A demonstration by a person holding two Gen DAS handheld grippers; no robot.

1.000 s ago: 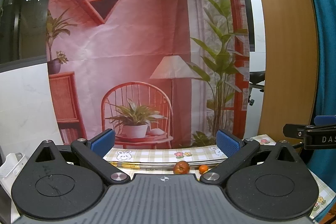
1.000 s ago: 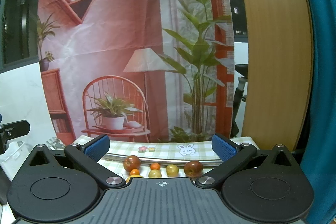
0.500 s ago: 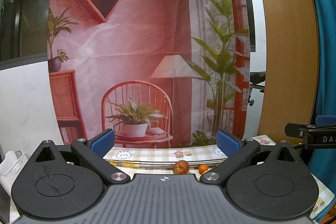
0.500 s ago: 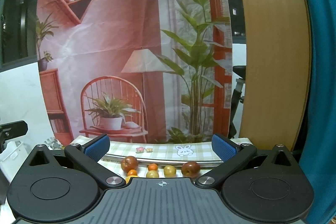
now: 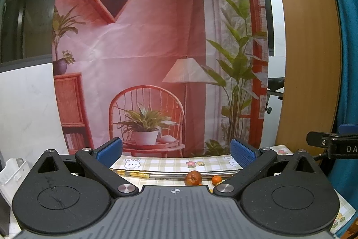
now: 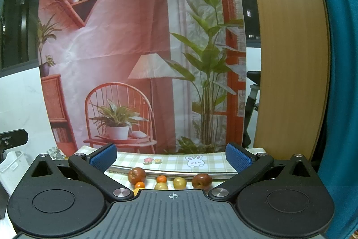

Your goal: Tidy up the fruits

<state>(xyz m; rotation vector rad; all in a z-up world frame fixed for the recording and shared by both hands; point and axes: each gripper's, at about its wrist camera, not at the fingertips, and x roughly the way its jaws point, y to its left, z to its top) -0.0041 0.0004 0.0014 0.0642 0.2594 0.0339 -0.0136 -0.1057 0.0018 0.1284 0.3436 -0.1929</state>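
Several small fruits lie on a checked tablecloth (image 6: pixel 208 160) just past my grippers. The right wrist view holds a red apple (image 6: pixel 136 175), a second red apple (image 6: pixel 201 180), small oranges (image 6: pixel 161 179), and yellow fruits (image 6: pixel 179 182). In the left wrist view only a red apple (image 5: pixel 193 177) and one orange (image 5: pixel 216 179) show above the gripper body. My left gripper (image 5: pixel 176 149) is open and empty, well above the table. My right gripper (image 6: pixel 171 155) is open too, with nothing between its blue pads.
A printed backdrop (image 5: pixel 156 48) of a room hangs behind the table. A white plastic crate (image 5: pixel 11 176) sits at the far left. A wooden panel (image 6: pixel 288 59) and teal curtain (image 6: pixel 342 82) stand on the right. The other gripper's black tip (image 5: pixel 331 145) shows at the right edge.
Both views have shifted very slightly; the fruits sit a touch lower and further left in the right wrist view. Both grippers stay open.
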